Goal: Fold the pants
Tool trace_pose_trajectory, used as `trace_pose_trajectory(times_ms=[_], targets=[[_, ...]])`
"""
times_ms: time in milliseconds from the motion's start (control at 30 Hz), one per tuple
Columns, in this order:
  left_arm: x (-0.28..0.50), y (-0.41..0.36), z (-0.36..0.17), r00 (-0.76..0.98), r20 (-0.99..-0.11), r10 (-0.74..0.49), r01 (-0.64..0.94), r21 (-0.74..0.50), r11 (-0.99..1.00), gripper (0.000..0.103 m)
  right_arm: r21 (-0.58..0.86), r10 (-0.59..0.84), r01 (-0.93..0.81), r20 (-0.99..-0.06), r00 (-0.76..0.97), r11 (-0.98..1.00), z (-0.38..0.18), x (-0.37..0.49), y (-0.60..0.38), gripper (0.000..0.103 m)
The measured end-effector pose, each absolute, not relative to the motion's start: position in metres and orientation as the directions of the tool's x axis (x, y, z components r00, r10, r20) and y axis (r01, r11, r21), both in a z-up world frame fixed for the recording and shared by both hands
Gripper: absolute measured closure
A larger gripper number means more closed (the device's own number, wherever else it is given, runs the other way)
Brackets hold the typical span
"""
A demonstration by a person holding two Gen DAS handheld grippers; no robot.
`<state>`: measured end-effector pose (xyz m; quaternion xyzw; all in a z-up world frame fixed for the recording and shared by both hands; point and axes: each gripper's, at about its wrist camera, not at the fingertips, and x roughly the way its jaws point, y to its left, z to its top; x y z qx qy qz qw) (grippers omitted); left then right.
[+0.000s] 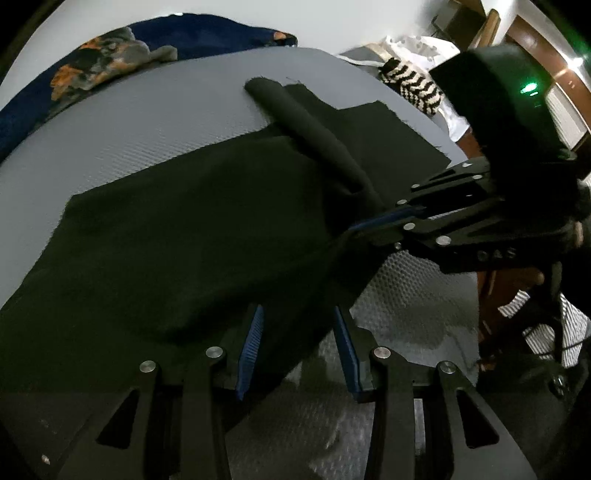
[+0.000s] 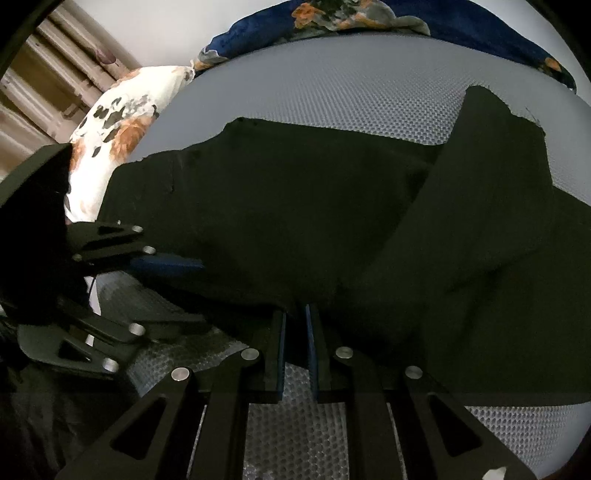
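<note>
Black pants (image 1: 184, 221) lie spread on a grey mesh mattress (image 1: 147, 122), with one strip (image 1: 317, 136) folded over the top. In the left wrist view my left gripper (image 1: 299, 310) stands at the pants' near edge. Its blue pads (image 1: 251, 347) are wide apart, the cloth lies loosely between them, and I read it as open. My right gripper (image 1: 352, 230) comes in from the right, shut on a raised fold of the pants. In the right wrist view the pants (image 2: 295, 206) fill the middle, my right gripper (image 2: 295, 310) pinches their edge, and my left gripper (image 2: 195, 291) straddles the edge at left.
A dark blue floral blanket (image 1: 192, 33) (image 2: 424, 22) lies along the mattress's far side. A white floral pillow (image 2: 118, 110) sits at one end. A zebra-striped item (image 1: 410, 86) and wooden furniture (image 1: 535, 33) stand past the mattress's right edge. A person's striped clothing (image 1: 546, 332) shows at right.
</note>
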<state>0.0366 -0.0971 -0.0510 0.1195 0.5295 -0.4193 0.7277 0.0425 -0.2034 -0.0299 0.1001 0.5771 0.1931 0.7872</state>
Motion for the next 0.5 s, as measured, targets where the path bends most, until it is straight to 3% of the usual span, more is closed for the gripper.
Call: trace_pose_trajectory(times_ms=[33,100,167,300,500], targets=[[0.038,-0.103,-0.054,0.079,-0.874,-0.48,0.736,-0.274,0.619,0.066,0.386,0.424,-0.186,-0.867,0.262,0.904,-0.03,0.044,-0.203,0.092],[0.034,-0.11,-0.056,0.078,-0.872,-0.483,0.744,-0.272,0.61,0.084,0.392,0.431,-0.189,-0.862,0.265,0.9,-0.029,0.046,-0.202,0.092],[0.034,-0.114,-0.058,0.095,-0.873,-0.479,0.747,-0.256,0.614,0.094,0.397,0.435,-0.189,-0.864,0.252,0.898,-0.03,0.047,-0.202,0.091],[0.044,-0.111,-0.058,0.086,-0.865,-0.495,0.71,-0.295,0.639,0.097,0.456,0.49,-0.182,-0.827,0.276,0.871,-0.019,0.048,-0.22,0.075],[0.046,-0.106,-0.058,0.077,-0.854,-0.515,0.687,-0.329,0.648,0.097,0.522,0.503,-0.065,-0.771,0.391,0.851,-0.009,0.07,-0.286,0.072]])
